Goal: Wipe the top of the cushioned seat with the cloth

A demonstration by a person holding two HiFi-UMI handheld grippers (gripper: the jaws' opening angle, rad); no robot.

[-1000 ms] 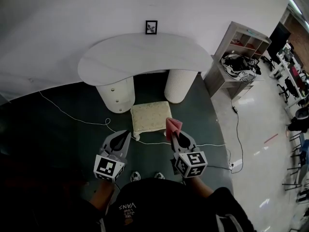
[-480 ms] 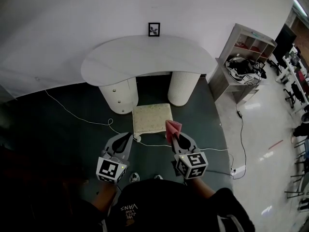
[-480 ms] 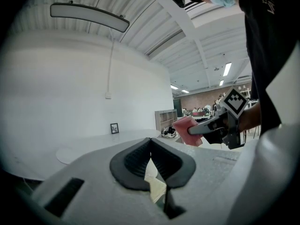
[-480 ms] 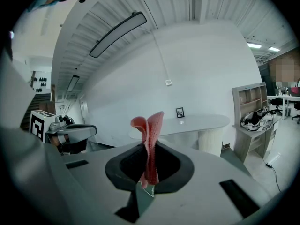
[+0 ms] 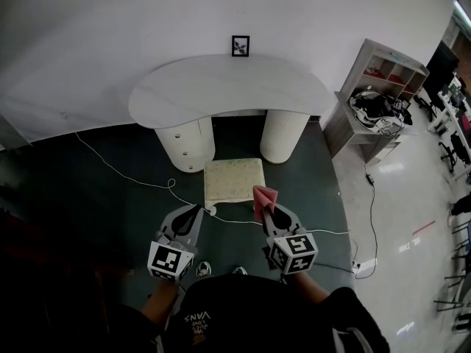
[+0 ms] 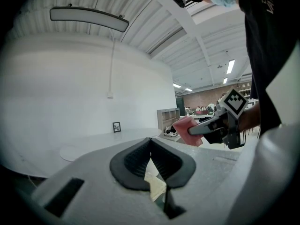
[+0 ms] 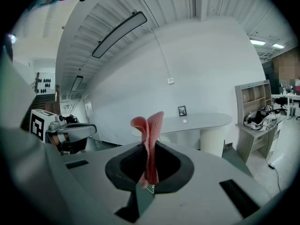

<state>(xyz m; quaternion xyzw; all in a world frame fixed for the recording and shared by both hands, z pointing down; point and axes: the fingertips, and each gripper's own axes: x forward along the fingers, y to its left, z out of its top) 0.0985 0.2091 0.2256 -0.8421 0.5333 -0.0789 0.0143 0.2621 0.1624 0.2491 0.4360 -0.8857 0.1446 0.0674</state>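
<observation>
— What's at the top of the frame?
— A plain white wall (image 5: 110, 28), a small framed picture (image 5: 240, 45) against it, behind a curved white table (image 5: 228, 87) on two rounded pedestals.
— Lower down?
— Dark green floor (image 5: 88, 212), a white cable (image 5: 121, 170) trailing across. At right, a grey shelf unit (image 5: 372, 87) on glossy pale flooring (image 5: 401, 204).

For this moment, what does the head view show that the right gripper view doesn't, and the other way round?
Head view only: the whole top of the cushioned seat, on the floor before the white desk, and the white cable on the floor.

Right gripper view only: a close look at the right gripper, its jaws shut on the pink cloth, and the long ceiling light.

Both: the cloth, the left gripper, the desk, the small picture frame and the shelf unit.
</observation>
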